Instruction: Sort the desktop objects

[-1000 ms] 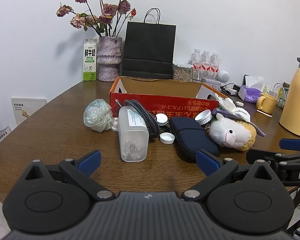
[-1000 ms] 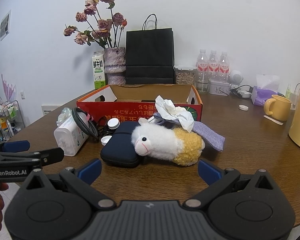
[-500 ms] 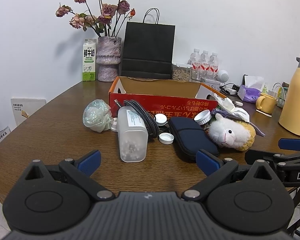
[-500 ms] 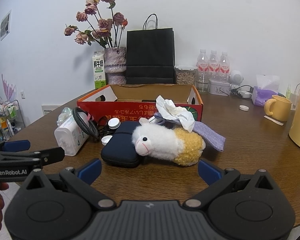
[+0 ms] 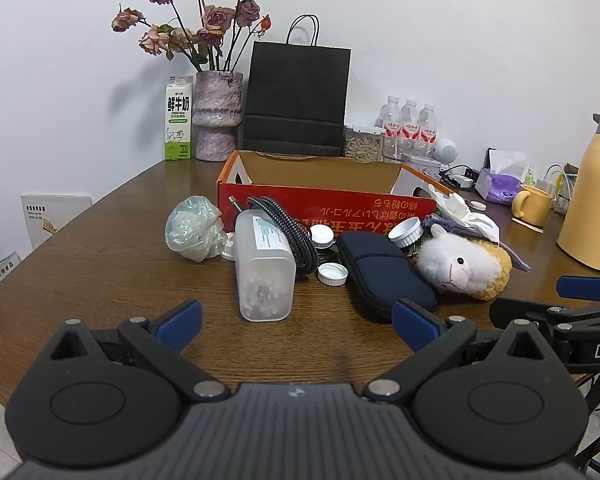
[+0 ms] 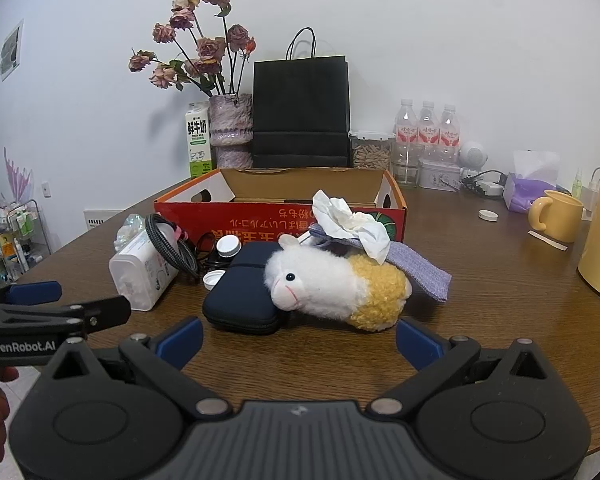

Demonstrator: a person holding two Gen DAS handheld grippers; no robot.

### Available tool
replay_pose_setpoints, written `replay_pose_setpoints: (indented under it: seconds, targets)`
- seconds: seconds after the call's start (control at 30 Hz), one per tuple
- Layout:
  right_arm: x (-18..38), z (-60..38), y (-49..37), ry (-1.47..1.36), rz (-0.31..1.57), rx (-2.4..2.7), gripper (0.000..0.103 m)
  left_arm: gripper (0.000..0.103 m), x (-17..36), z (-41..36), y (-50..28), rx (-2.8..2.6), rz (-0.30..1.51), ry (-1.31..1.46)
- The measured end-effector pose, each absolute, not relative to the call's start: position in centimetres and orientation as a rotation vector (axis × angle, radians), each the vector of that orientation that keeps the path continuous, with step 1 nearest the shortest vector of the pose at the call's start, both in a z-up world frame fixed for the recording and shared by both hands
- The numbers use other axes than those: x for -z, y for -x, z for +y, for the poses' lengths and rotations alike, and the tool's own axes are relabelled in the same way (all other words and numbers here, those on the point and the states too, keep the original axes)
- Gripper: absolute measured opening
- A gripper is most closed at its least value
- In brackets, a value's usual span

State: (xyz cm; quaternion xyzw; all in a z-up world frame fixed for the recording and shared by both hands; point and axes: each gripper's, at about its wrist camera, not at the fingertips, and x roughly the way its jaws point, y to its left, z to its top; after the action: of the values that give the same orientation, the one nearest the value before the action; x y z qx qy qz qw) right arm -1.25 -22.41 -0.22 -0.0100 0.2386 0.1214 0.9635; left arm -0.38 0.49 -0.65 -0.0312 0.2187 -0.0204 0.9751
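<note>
I hold both grippers low at the near edge of the table, facing the pile, so that I can choose what to take first. My left gripper has its fingers wide apart and holds nothing; my right gripper is the same, spread and empty.

The things to sort lie in one heap in front of the red cardboard box, which is open on top and, I think, is the place for them. Straight ahead of the left gripper lies the frosted plastic container on its side, with a braided cable leaning on it. Ahead of the right gripper lies the plush sheep, touching the dark zip case. A purple cloth and a crumpled tissue rest on the sheep's back, so lifting the sheep will probably drag them along. Small white caps sit between the container and the case and can be pushed away easily.

Behind the box stand a black paper bag, a vase of dried roses and a milk carton, well apart from the pile.
</note>
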Motion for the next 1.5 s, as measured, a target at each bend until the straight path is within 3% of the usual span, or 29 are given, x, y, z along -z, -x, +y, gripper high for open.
replay_pose_setpoints:
  seconds: [0.9, 1.37, 1.5]
  targets:
    - [1.4, -22.5, -2.3, 0.033, 0.484, -0.223, 0.103, 0.103, 1.1, -0.1, -4.2, -0.004, 0.484, 0.042]
    - [0.2, -22.7, -8.9, 0.051, 0.422, -0.173, 0.101, 0.079, 1.4, 0.9, -8.5, -0.026, 0.525, 0.032]
    - [-0.2, -23.2, -11.0, 0.025, 0.435, -0.190, 0.096, 0.071, 1.5, 1.6, -9.2, -0.018, 0.539, 0.048]
